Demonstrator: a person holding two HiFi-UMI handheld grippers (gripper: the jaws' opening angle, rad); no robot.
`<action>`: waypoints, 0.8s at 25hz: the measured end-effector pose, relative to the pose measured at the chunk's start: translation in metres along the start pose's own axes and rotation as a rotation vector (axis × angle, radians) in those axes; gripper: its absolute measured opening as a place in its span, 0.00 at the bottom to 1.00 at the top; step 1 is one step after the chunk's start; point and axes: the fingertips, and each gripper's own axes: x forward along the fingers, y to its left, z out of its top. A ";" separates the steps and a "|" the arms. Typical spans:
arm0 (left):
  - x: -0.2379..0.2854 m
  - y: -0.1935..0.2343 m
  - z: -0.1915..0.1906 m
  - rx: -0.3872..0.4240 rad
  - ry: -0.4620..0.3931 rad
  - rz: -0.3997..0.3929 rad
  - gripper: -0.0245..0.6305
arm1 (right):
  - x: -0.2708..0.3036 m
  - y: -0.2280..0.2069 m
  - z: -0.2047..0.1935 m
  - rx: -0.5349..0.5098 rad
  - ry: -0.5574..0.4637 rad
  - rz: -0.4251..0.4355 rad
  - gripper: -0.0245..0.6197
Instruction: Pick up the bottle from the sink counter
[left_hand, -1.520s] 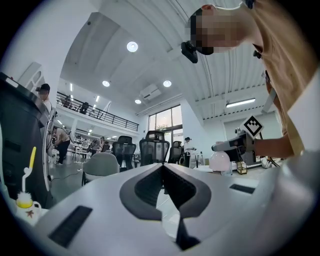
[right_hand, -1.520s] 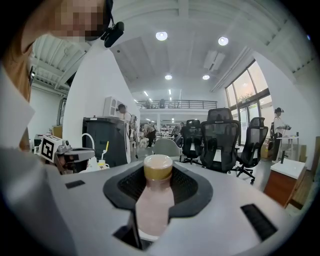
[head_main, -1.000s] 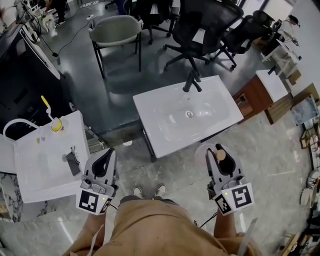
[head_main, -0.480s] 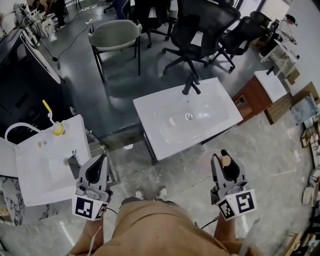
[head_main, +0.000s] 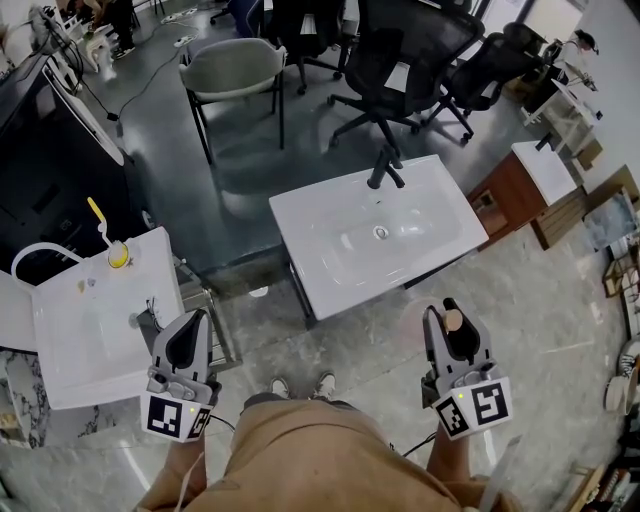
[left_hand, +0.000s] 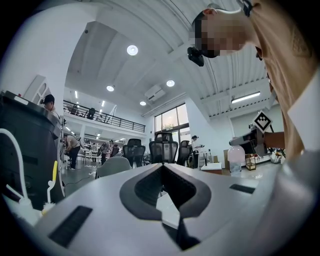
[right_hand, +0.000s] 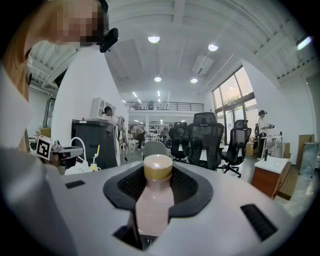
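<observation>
**Markings.** Each gripper carries a cube with a black-and-white square marker. On the right cube the pattern faces the head view; no other writing can be read.

**Task item.** The bottle (right_hand: 155, 205) has a pale pink, semi-translucent body, a tapered shoulder and a tan cap. It lies along the axis of the right gripper (right_hand: 158, 172), cap toward the jaw tips and base toward the gripper body.

**Gripper state.**
- R gripper (head_main: 448, 312): jaws part-open and clamped on the bottle (head_main: 453, 322), with the pads against both sides of the neck and shoulder.
- L gripper (left_hand: 162, 170): jaws closed tip to tip, nothing between them.

**Position.** The bottle is off the white sink tabletop (head_main: 330, 250), which lies ahead of the R gripper and to its left, well apart. The black faucet (head_main: 384, 165) stands at the tabletop's far edge. A second white sink (head_main: 70, 330) lies just ahead-left of the L gripper (head_main: 196, 318).

**Change vs. 1 s ago.** The L gripper has drawn back toward the person, and its tips now overlap that sink's near edge less. The R gripper's grip and jaw gap are unchanged, and the bottle remains held.
</observation>
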 end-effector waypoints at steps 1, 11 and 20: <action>0.000 0.001 0.000 0.001 -0.001 0.002 0.04 | 0.001 0.000 0.000 0.001 -0.002 0.001 0.24; -0.002 0.003 0.000 0.008 0.008 0.026 0.04 | 0.005 -0.003 0.002 0.009 -0.011 0.010 0.24; -0.003 0.002 -0.002 0.007 0.014 0.044 0.04 | 0.008 -0.005 0.002 0.011 -0.012 0.020 0.24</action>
